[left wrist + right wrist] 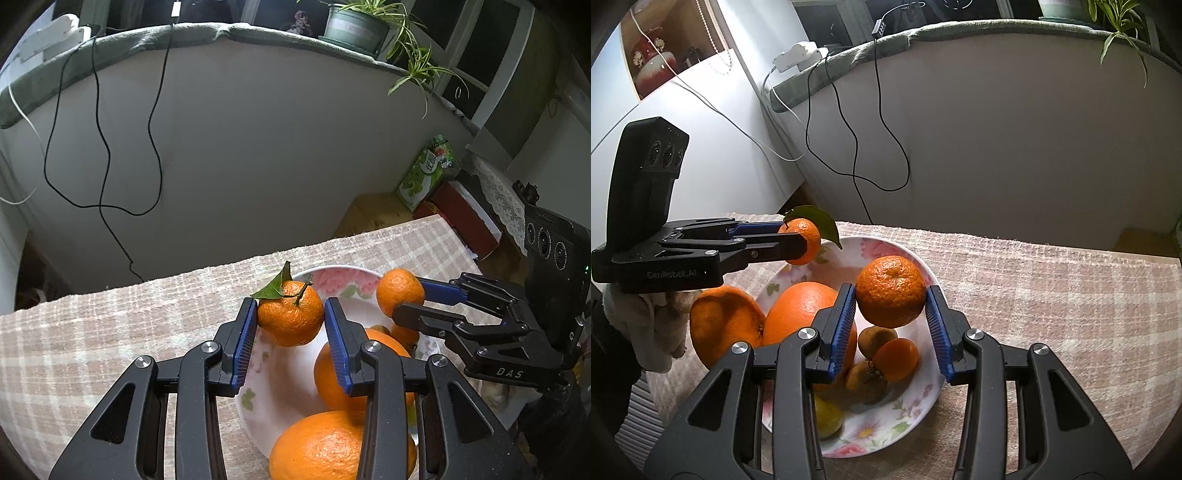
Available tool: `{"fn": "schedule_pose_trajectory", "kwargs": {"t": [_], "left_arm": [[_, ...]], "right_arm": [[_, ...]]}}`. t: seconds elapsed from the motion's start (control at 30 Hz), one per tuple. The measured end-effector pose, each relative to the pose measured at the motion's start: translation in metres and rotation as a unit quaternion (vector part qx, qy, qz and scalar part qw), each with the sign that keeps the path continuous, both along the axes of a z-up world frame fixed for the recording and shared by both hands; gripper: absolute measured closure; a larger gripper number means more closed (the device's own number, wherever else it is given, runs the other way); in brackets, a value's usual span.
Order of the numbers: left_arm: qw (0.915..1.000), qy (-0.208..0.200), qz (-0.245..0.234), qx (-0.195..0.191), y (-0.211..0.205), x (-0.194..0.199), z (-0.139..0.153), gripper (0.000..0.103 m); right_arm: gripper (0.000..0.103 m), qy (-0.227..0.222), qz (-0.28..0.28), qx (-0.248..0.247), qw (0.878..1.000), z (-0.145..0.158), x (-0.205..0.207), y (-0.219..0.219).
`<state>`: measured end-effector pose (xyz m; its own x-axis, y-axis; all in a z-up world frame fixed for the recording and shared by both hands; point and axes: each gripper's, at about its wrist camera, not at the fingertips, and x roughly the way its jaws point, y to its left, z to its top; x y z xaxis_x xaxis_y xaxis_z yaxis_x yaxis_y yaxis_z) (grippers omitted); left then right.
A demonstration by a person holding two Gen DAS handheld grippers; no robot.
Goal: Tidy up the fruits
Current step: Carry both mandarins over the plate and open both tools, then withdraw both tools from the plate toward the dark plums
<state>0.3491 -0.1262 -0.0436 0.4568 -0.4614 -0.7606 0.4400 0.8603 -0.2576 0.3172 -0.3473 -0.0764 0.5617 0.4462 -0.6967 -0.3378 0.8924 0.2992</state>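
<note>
Mandarins hung above the bowl [925,273]: the left gripper [290,317] clamped a leafy mandarin [290,318], the right gripper [891,295] clamped a plain mandarin [891,291].

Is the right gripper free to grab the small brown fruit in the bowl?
Probably not: the right gripper is shut on a mandarin just above the brown fruit, so it must release first.

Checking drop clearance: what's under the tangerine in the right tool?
Under the plain tangerine in the right tool: floral bowl holding small fruits. The tool's fingers hide part of the bowl.
</note>
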Motion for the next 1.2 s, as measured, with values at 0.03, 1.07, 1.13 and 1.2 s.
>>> {"fn": "schedule_pose_trajectory", "kwargs": {"t": [0.03, 1.07, 1.13, 1.2], "left_arm": [[1.0, 0.001, -0.001, -0.001, -0.001, 0.0, -0.001, 0.067], [1.0, 0.006, -0.003, -0.005, -0.003, -0.005, 0.002, 0.054], [1.0, 0.005, -0.002, -0.007, -0.002, -0.007, 0.004, 0.054], [1.0, 0.002, 0.0, -0.007, 0.0, -0.009, 0.007, 0.054]], "right_arm": [[0.062, 0.0, 0.001, 0.0, 1.0, 0.0, 0.0, 0.001], [0.031, -0.025, 0.004, -0.011, 1.0, 0.008, -0.01, 0.003], [0.031, -0.027, 0.004, -0.013, 1.0, 0.01, -0.012, 0.005], [0.031, -0.03, 0.004, -0.017, 0.999, 0.012, -0.015, 0.007]]}}
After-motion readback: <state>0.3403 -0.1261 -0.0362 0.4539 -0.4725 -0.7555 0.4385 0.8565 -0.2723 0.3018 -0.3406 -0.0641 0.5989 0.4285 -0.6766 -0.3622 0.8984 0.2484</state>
